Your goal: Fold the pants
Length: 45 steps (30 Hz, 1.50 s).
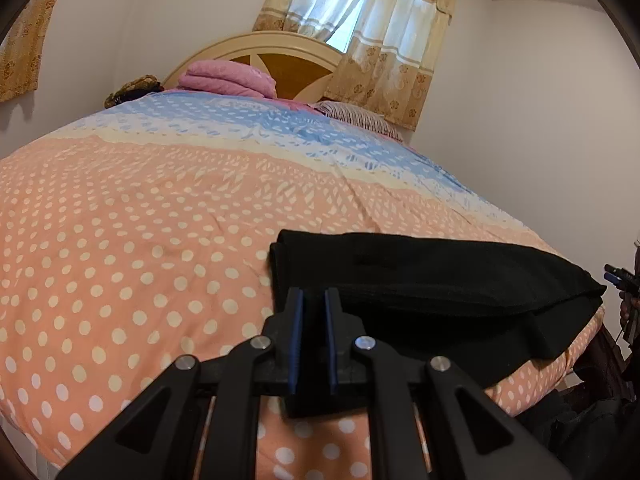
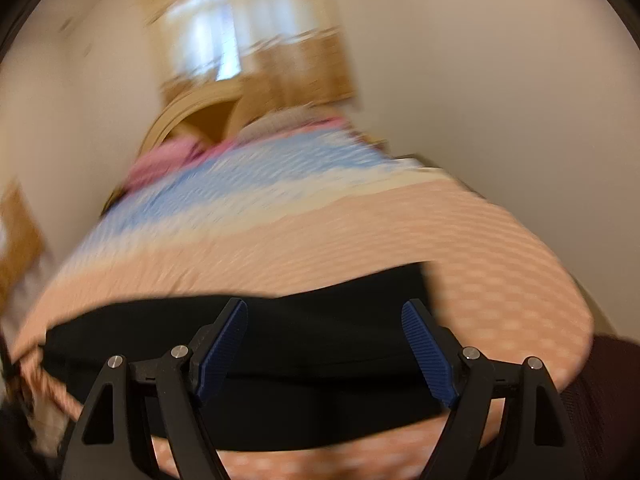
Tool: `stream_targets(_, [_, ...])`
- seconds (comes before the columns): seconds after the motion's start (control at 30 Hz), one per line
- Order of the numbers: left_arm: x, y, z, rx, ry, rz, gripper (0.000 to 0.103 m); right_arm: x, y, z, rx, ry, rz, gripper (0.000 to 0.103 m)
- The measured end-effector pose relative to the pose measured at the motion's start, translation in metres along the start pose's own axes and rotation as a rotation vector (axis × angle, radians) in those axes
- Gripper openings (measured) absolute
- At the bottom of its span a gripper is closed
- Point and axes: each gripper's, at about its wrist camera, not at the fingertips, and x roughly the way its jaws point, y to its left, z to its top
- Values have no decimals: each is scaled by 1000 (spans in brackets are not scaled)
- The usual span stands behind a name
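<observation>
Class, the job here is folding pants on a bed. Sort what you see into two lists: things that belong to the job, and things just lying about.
Belongs to the job:
- black pants
- left gripper
- right gripper

Just lying about:
- pink folded blanket
- striped pillow
- dotted bedspread, only the work surface
- curtains

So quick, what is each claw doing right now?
Left claw: shut, nothing visibly held, beside the black pants.
Right claw: open, empty.

Bed (image 1: 120,240) in dotted peach-and-blue cover; folded black pants (image 1: 420,280) lying near foot edge, pink blanket (image 1: 228,78) and striped pillow (image 1: 360,118) by headboard.
</observation>
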Motion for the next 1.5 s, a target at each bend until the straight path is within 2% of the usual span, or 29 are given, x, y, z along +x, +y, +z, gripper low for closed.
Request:
stream_targets(0.07, [-2,-1,-1,2,-6,3,12,18,46,-5,-122,59,7,80])
stream_targets(0.23, [-3,-4,-4,19,-6,16,12,53,152,-36,-432,143,79,69])
stream_targets(0.27, [-3,-5,-4,20,-7,18,12,57,168,-44,-481,151,91,64])
stream_targets(0.33, [-3,-5,-4,19,-8,19,12,69,199,-58,-581,165,112,63])
stream_targets(0.47, [-2,-9,-2,31,-12,22,12,84,240,-75,-739,129,64,58])
stream_targets(0.53, [-2,-9,0,34,-13,22,12,88,246,-76,-781,103,33,52])
stream_targets(0.57, [-2,-10,1,35,-14,22,12,91,249,-76,-795,97,23,41])
stream_targets(0.6, [-1,-10,2,37,-14,24,12,91,251,-74,-799,93,20,22])
stream_targets(0.67, [-1,-13,6,45,-18,23,12,87,247,-65,-780,76,27,6])
stream_targets(0.9, [-17,-21,21,55,-66,-25,10,34,235,-36,-742,-32,64,4])
stream_targets(1.03, [-23,-23,16,59,-56,-40,10,21,235,-46,-744,-22,83,4])
stream_targets(1.17, [-25,-18,2,38,-38,-42,10,28,222,-60,-718,19,74,4])
stream_targets(1.3, [-21,-10,1,1,-28,-42,10,29,220,-52,-686,11,75,4])
stream_targets(1.5, [-37,-13,15,-25,-96,-86,10,6,224,-42,-676,-40,96,4])
